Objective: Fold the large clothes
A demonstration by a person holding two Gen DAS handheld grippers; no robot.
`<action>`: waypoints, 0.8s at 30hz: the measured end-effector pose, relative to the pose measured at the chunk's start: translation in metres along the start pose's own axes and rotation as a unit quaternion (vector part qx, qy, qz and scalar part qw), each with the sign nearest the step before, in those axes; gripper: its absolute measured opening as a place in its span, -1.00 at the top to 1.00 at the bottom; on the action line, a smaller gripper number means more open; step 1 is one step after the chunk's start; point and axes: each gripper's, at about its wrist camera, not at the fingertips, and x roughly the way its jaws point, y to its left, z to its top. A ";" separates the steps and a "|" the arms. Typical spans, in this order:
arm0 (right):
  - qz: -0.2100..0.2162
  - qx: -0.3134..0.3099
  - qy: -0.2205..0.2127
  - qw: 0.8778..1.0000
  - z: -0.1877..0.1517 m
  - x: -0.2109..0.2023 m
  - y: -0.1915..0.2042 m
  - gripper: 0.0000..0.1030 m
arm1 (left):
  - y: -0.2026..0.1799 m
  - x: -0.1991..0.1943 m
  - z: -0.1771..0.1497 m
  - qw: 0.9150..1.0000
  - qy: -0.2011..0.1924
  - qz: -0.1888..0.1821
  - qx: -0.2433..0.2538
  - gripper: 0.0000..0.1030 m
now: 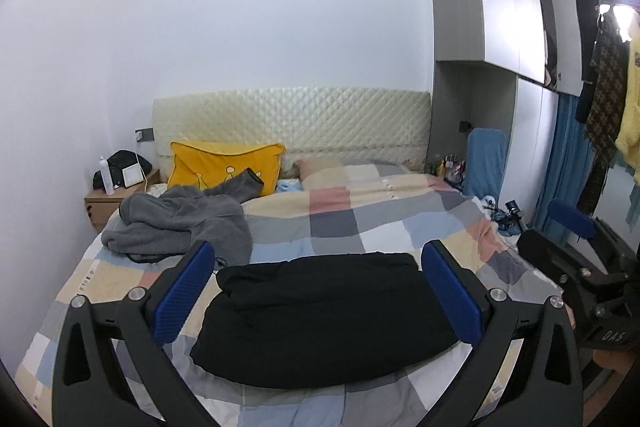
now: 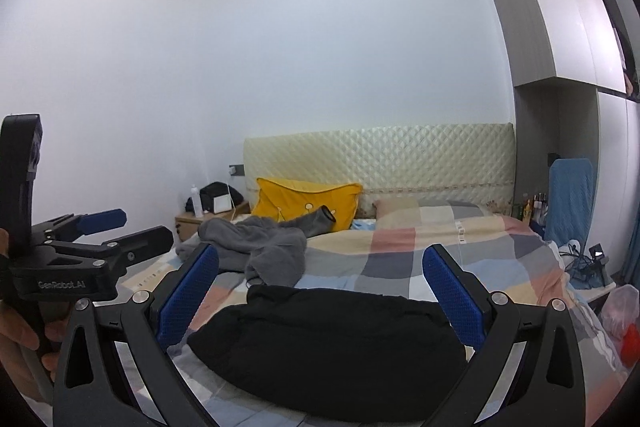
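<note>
A black garment (image 1: pixel 324 319) lies folded into a compact bundle on the checked bedspread (image 1: pixel 360 223), near the front edge of the bed. It also shows in the right wrist view (image 2: pixel 328 347). A grey fleece garment (image 1: pixel 180 223) lies crumpled at the back left of the bed, also seen in the right wrist view (image 2: pixel 264 243). My left gripper (image 1: pixel 318 255) is open and empty, held above the black bundle. My right gripper (image 2: pixel 320 259) is open and empty over the same bundle. The left gripper (image 2: pixel 116 227) appears at the left of the right wrist view.
A yellow pillow (image 1: pixel 226 167) leans on the quilted headboard (image 1: pixel 292 119). A nightstand (image 1: pixel 108 203) with a bottle and bag stands at the left. A wardrobe (image 1: pixel 492 27), hanging clothes (image 1: pixel 608 99) and a black chair (image 1: pixel 576 259) stand to the right of the bed.
</note>
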 end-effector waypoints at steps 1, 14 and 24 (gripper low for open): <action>0.001 0.000 0.001 1.000 -0.002 -0.004 0.000 -1.00 | -0.001 -0.004 -0.003 1.000 -0.001 -0.002 -0.001 -0.99; -0.023 0.002 0.016 1.000 -0.039 -0.039 0.004 -1.00 | -0.020 -0.011 -0.048 0.999 0.041 -0.027 -0.020 -0.99; -0.043 0.004 0.063 0.997 -0.074 -0.028 -0.008 -1.00 | -0.017 0.007 -0.079 0.996 0.060 -0.029 -0.056 -0.99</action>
